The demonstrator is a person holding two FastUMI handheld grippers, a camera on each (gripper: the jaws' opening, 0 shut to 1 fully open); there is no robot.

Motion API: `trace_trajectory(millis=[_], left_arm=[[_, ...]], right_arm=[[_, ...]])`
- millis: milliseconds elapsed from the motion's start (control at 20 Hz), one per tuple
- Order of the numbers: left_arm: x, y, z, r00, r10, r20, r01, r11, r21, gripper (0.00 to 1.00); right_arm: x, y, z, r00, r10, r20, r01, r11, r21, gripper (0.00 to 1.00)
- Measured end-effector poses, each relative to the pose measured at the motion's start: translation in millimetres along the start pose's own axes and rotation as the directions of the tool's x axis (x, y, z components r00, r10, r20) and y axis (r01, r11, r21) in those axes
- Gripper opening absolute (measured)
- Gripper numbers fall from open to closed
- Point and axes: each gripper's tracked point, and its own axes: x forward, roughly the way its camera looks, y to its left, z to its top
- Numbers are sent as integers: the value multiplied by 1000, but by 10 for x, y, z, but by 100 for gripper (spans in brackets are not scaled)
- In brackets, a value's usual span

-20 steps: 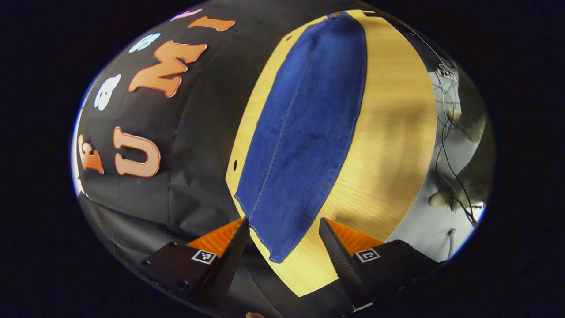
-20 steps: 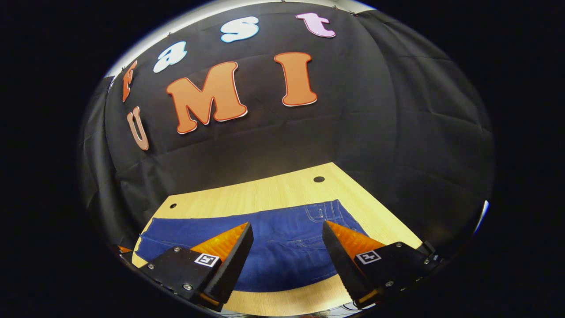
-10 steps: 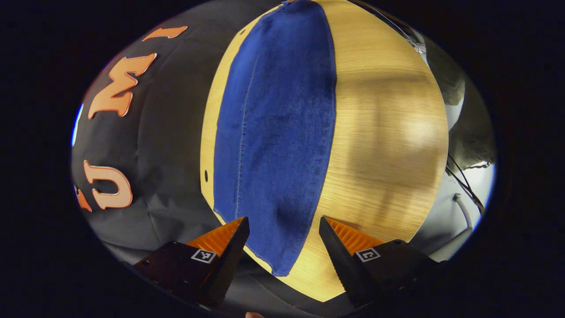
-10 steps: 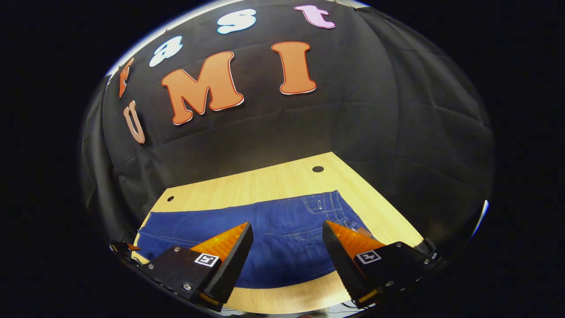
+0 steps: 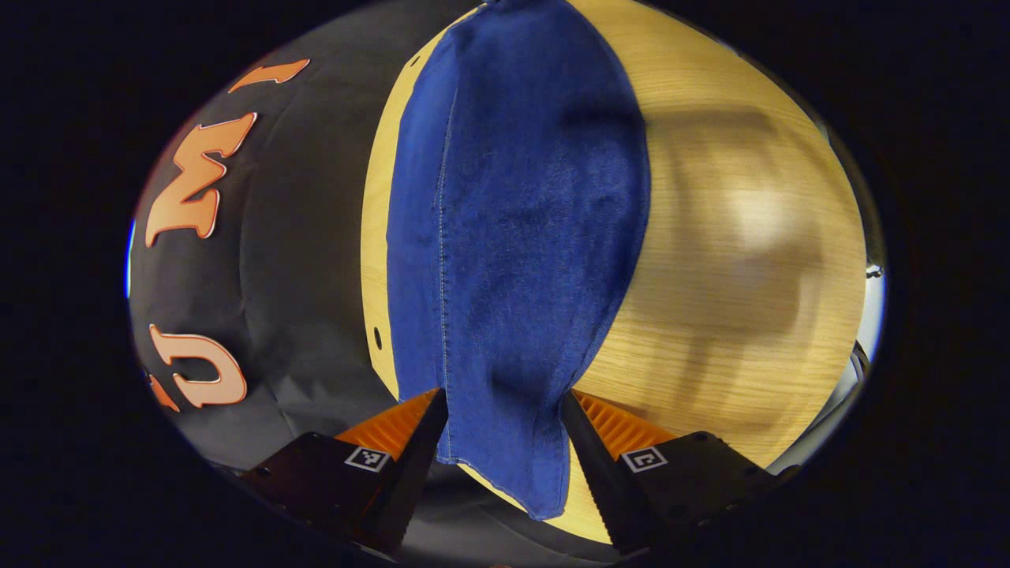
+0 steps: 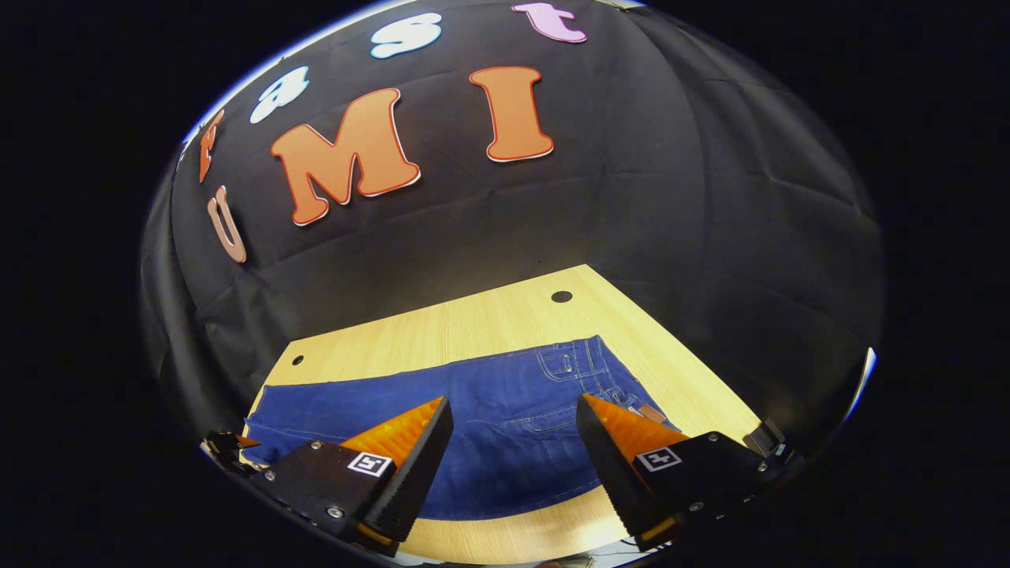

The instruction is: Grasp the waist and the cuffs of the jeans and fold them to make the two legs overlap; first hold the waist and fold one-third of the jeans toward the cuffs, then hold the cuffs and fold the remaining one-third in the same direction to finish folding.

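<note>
Blue jeans [image 5: 513, 237] lie lengthwise on the wooden table [image 5: 734, 300], the legs laid one over the other. In the left gripper view the cuff end [image 5: 521, 457] sits between the fingers of my left gripper [image 5: 503, 430], which is open; the cloth touches both fingers and its corner hangs past the table's edge. In the right gripper view the waist [image 6: 576, 367] with its pocket stitching is at the right end of the jeans [image 6: 473, 426]. My right gripper [image 6: 513, 430] hovers open over the seat, holding nothing. The left gripper [image 6: 225, 446] shows at the far left.
The black cloth wall [image 6: 552, 229] stands close behind the table's far edge. Small holes [image 6: 562, 297] mark the tabletop's far corners. A wide bare strip of table [image 6: 505, 536] lies on the near side of the jeans.
My left gripper has moved forward over the cuff end, so the cloth now fills the gap between its fingers, which has narrowed slightly. The right gripper has barely shifted.
</note>
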Motion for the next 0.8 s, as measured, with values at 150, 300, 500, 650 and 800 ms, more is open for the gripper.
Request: trace_trajectory(millis=[150,300,500,650,800], left_arm=[[208,67,31,1000,-7,4,7,1000,-19,75],[337,51,78,999,-15,41,14,1000,3,48],[349,20,87,999,-8,31,9,998,-62,11],[251,-12,38,998,-58,23,61,988,-145,6],[207,-95,46,998,-59,33,63,989,-132,6]], right_arm=[[-24,3,-22,1000,-17,-9,17,1000,14,97],[-64,18,-25,999,-41,-5,41,999,6,97],[-105,57,-75,999,-46,1,46,997,-59,97],[-105,-212,-51,999,-43,34,52,933,-356,97],[-137,-514,-70,996,-57,61,84,705,-704,98]])
